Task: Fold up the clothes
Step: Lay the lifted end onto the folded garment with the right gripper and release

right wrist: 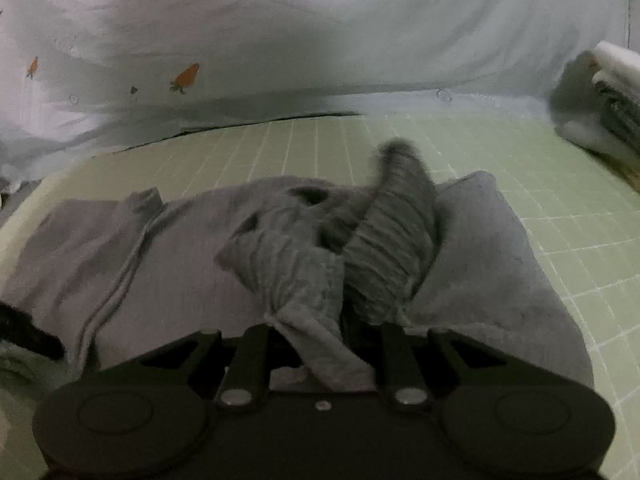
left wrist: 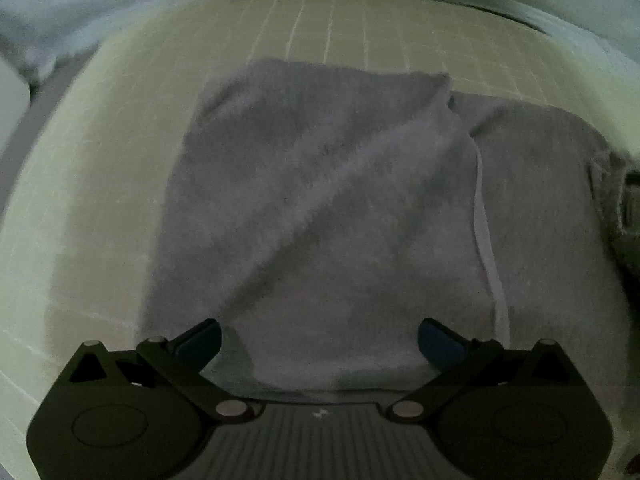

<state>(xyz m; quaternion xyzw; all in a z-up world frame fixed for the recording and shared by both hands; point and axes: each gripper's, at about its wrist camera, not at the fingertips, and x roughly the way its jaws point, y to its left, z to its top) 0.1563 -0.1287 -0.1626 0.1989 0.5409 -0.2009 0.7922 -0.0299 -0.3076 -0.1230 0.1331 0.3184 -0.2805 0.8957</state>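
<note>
Left wrist view: we see the left gripper (left wrist: 319, 340) with its jaws spread wide and nothing between them, poised over the near edge of a grey garment (left wrist: 320, 200) lying flat on a green gridded mat (left wrist: 100, 160). A pale drawstring (left wrist: 486, 240) runs toward 5 o'clock. The garment's right margin, at 3 o'clock, dissolves into shadow and is cut off.

Right wrist view: we see the right gripper (right wrist: 324, 344) clamped on a bunched, ribbed part of the grey garment (right wrist: 480, 260); the fingertips are buried in cloth. At 12 o'clock hangs a pale sheet (right wrist: 280, 40) printed with small orange motifs, too blurred to identify. A folded stack (right wrist: 612, 92) at 2 o'clock is cropped by the frame edge
</note>
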